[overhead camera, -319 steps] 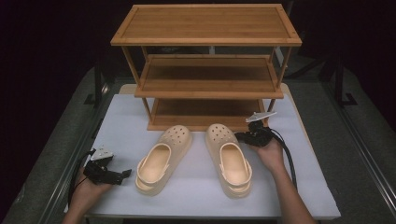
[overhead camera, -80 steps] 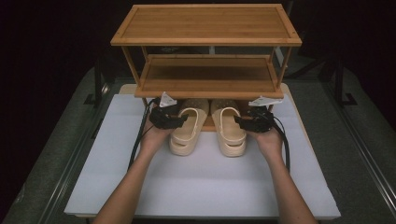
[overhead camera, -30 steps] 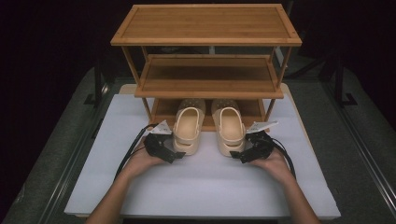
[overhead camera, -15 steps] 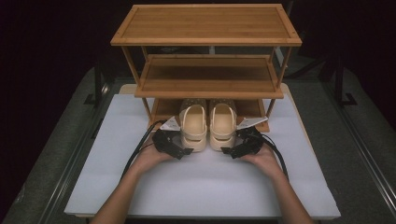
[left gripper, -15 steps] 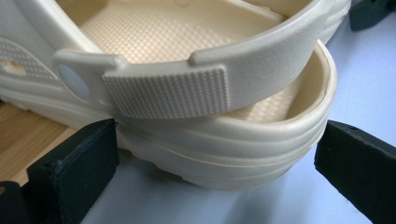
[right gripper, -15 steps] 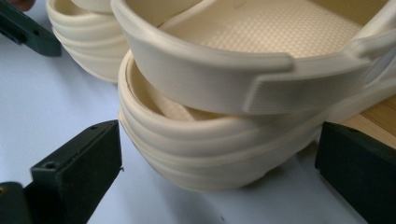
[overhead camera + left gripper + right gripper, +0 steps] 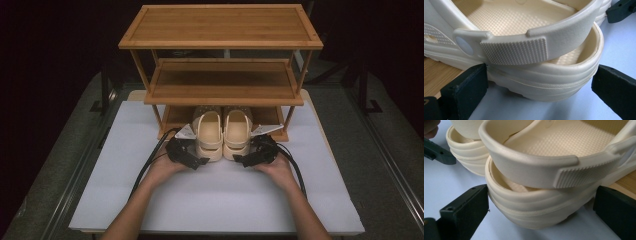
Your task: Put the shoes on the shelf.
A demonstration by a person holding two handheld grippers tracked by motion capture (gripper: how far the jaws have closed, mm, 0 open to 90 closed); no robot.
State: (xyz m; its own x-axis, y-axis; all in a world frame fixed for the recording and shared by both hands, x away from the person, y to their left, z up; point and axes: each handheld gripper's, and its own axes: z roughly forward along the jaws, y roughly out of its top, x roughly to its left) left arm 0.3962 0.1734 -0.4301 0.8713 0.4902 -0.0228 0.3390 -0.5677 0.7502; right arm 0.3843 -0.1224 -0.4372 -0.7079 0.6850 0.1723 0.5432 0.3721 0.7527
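Two cream clogs stand side by side, the left clog (image 7: 209, 134) and the right clog (image 7: 237, 133), toes under the lowest shelf of a bamboo rack (image 7: 222, 82), heels out on the white board. My left gripper (image 7: 200, 157) is open at the left clog's heel. In the left gripper view the left clog's heel (image 7: 549, 82) sits between the spread jaws of my left gripper (image 7: 540, 83), the left jaw touching its side. My right gripper (image 7: 245, 158) is open too. The right clog's heel (image 7: 529, 215) lies between the jaws of my right gripper (image 7: 541, 203).
The rack's two upper shelves are bare. White tabletop (image 7: 225, 205) stretches toward the person, whose forearms come in from the bottom edge. Cables trail from both grippers. The other gripper's jaw (image 7: 436, 152) shows at the left of the right gripper view.
Over the last second the clogs have slid together toward the rack's middle and a little deeper under the lowest shelf. Both grippers moved inward with them.
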